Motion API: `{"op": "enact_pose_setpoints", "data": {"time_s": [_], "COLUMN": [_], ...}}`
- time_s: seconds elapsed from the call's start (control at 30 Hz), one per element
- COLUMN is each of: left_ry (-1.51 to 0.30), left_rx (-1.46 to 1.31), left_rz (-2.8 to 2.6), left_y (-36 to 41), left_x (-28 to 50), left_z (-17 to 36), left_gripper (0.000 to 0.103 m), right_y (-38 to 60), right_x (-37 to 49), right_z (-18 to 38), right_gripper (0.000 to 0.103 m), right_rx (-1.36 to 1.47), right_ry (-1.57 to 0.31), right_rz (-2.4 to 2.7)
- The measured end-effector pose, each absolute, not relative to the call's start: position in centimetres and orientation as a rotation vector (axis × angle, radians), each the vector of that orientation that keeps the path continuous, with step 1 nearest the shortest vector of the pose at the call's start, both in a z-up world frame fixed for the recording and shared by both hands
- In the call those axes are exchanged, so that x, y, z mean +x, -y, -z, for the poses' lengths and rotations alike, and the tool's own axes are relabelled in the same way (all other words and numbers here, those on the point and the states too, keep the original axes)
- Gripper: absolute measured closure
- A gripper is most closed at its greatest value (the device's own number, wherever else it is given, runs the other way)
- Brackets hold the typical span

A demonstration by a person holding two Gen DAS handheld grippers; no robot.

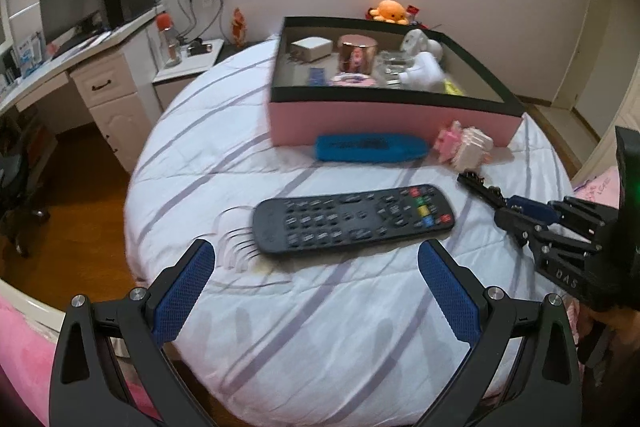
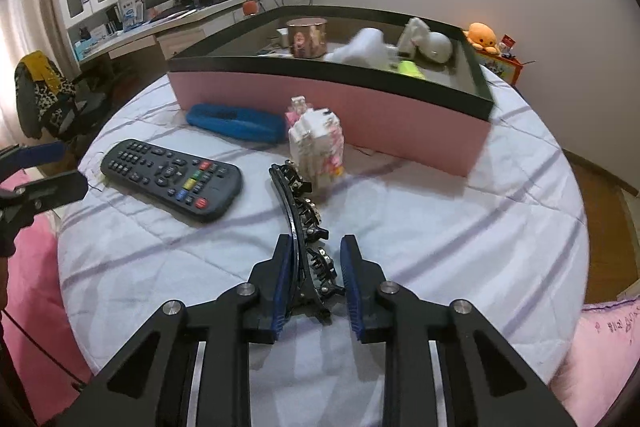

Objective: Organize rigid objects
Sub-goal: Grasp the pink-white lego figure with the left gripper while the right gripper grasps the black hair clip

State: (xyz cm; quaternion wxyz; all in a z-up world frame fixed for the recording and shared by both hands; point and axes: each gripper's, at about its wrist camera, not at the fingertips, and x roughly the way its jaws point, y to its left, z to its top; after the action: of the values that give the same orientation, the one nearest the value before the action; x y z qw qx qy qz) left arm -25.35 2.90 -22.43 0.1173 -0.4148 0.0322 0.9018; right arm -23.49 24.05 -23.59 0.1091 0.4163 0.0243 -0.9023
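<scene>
A long black hair clip (image 2: 304, 211) lies on the white quilt, and my right gripper (image 2: 317, 243) is shut on its near end, both blue pads against its sides. From the left wrist view the clip (image 1: 480, 187) sticks out of the right gripper (image 1: 516, 211). My left gripper (image 1: 316, 251) stands open just short of a black remote (image 1: 352, 219), holding nothing. Behind it lie a blue remote (image 1: 372, 147) and a pink-and-white block toy (image 1: 466, 145). Both rest against a pink box with a black rim (image 1: 360, 119), which holds several small items.
The quilt covers a round bed (image 2: 480, 247) with wood floor around it. A desk with a monitor (image 1: 68, 7) and a nightstand (image 1: 188, 67) stand at the left. An orange plush (image 1: 390, 11) sits behind the box. Pink bedding (image 2: 608, 339) lies at the near right.
</scene>
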Motion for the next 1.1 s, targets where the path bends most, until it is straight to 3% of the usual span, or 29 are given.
{"op": "enact_pose_setpoints", "data": {"time_s": [0.53, 0.67, 0.97, 1.07, 1.1], "left_ry": [-0.171, -0.134, -0.241, -0.302, -0.320], "left_rx": [-1.231, -1.270, -1.280, -1.220, -1.205], "left_rz": [-2.557, -2.568, -2.592, -2.574, -2.576], "left_y": [-14.9, -16.1, -18.1, -18.8, -18.8], "left_x": [-30.2, -31.7, -33.3, -33.0, -32.8], "left_z": [23.5, 24.2, 25.5, 25.4, 25.3], "left_gripper": [0.000, 0.000, 0.001, 0.012, 0.020], "right_y": [-33.2, -33.5, -33.6, -33.7, -33.6], "right_x": [-23.9, -24.9, -25.9, -25.9, -25.9], "right_z": [23.4, 23.5, 23.8, 23.9, 23.9], "right_gripper": [0.078, 0.078, 0.074, 0.071, 0.071], "right_rx": [1.245, 1.234, 1.211, 1.207, 1.207], "right_ry": [0.081, 0.090, 0.104, 0.108, 0.107], "right_rz": [2.804, 2.808, 2.805, 2.800, 2.801]}}
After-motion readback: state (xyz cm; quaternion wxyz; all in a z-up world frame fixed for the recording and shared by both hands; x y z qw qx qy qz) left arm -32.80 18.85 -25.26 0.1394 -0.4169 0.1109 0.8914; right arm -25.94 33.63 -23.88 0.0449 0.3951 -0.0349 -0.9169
